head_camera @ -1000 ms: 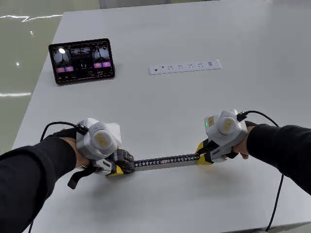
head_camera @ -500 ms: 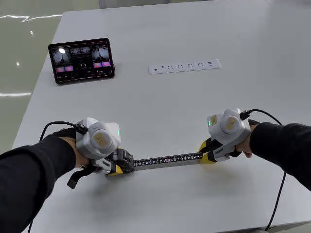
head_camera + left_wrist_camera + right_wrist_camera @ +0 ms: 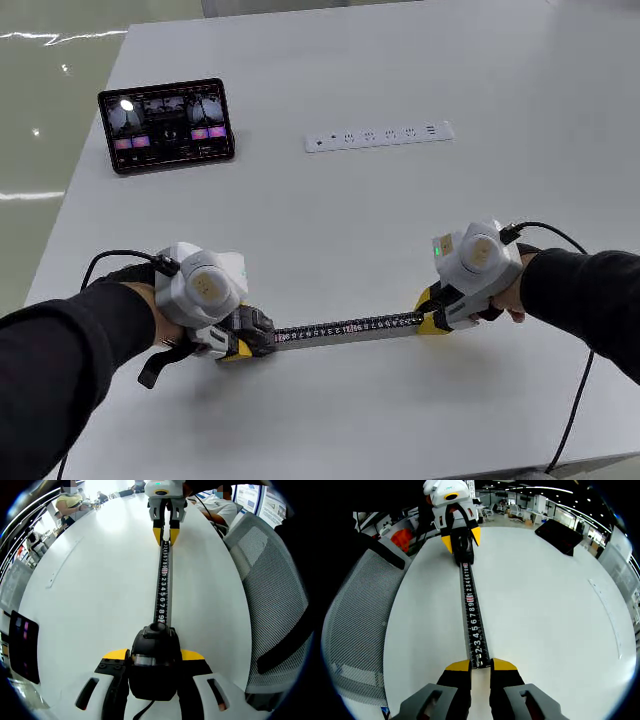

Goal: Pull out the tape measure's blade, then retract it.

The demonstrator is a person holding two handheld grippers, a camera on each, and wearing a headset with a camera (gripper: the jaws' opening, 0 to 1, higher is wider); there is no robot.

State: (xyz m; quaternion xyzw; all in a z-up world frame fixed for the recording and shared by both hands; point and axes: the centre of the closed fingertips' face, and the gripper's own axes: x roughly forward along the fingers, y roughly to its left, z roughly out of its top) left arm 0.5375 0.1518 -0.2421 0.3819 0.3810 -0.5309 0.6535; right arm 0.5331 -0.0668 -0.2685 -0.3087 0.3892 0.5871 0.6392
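The black tape measure case (image 3: 252,331) rests on the white table with my left gripper (image 3: 238,347) shut around it; in the left gripper view the case (image 3: 154,659) sits between the yellow-tipped jaws. Its blade (image 3: 348,328) runs out flat over the table to my right gripper (image 3: 430,318), which is shut on the blade's end. In the right gripper view my right gripper (image 3: 480,666) pinches the blade (image 3: 471,620) at its low numbers, and the left gripper (image 3: 460,538) holds the case (image 3: 464,547) at the far end. The left gripper view shows the right gripper (image 3: 166,534) on the blade (image 3: 163,585).
A tablet (image 3: 167,124) with a lit screen lies at the table's far left. A white power strip (image 3: 379,136) lies beyond the middle. A mesh chair (image 3: 270,605) stands by the table edge. Cables trail from both grippers.
My right gripper has moved a little to the right, drawing the blade farther out of the case. The left gripper and the case have stayed put.
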